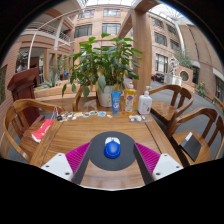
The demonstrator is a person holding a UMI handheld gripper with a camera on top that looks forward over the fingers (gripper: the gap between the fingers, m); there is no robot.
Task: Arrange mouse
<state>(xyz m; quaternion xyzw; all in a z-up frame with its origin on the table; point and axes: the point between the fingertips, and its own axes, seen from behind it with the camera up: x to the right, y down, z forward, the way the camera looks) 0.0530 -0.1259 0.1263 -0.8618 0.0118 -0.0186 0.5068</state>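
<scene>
A blue mouse [112, 148] with a white front sits on a round dark grey mouse pad [112, 170] on the wooden table [70, 135]. My gripper [112, 145] is open. Its two fingers, with magenta pads [78, 156], stand on either side of the mouse pad. The mouse lies between the fingertips with a wide gap on each side and rests on the pad on its own.
Beyond the mouse stand a blue bottle [116, 101], a yellow bottle [130, 99], a white bottle [146, 103] and a potted plant [105, 60]. Small items [95, 114] lie mid-table. Wooden chairs stand at left [18, 118] and right [197, 125]; a red thing [42, 130] lies on the left one.
</scene>
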